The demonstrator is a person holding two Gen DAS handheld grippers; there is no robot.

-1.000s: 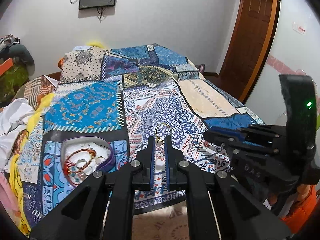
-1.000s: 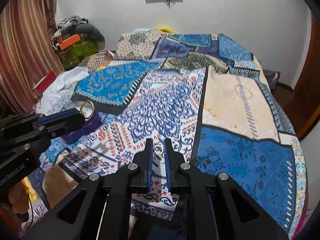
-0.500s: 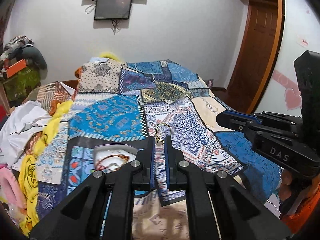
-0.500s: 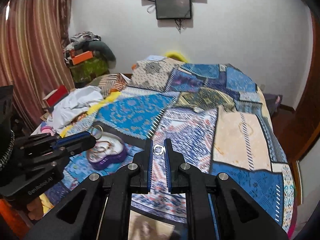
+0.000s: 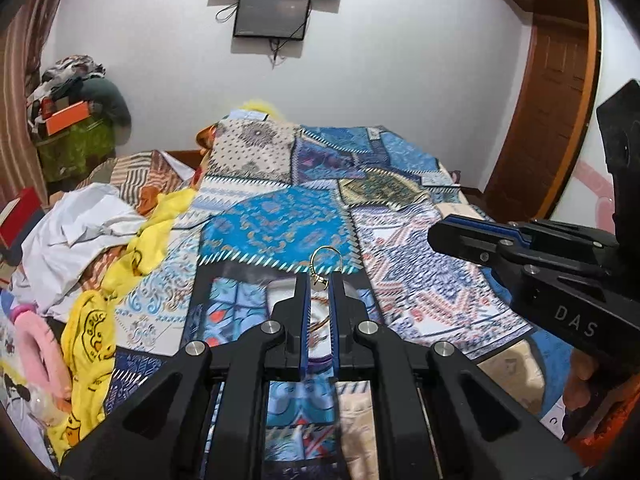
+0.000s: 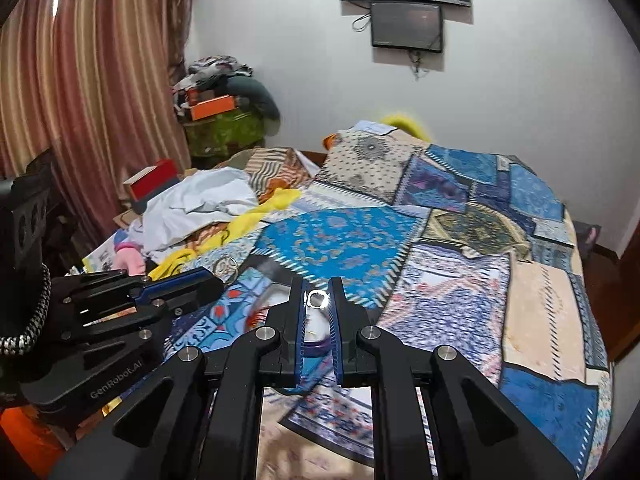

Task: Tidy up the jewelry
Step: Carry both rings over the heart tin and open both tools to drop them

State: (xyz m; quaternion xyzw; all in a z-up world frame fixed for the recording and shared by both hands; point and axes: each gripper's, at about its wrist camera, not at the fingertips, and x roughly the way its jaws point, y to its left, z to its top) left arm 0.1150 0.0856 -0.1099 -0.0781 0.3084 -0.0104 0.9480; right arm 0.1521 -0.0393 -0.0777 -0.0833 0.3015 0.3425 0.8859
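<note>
My left gripper is shut on a gold hoop earring, held above the bed; it also shows in the right wrist view at the tip of the left gripper. My right gripper is shut on a small silver ring. The right gripper also shows in the left wrist view. A purple-rimmed white jewelry tray with bracelets lies on the bedspread, mostly hidden behind both grippers' fingers; part of it shows in the right wrist view.
The patchwork bedspread covers the bed. A pile of white cloth and a yellow cloth lie at the left. A wooden door stands at the right, a curtain at the far left.
Both grippers have moved back and tilted up, still holding their pieces. The tray has shifted from the left to under the fingers in both views.
</note>
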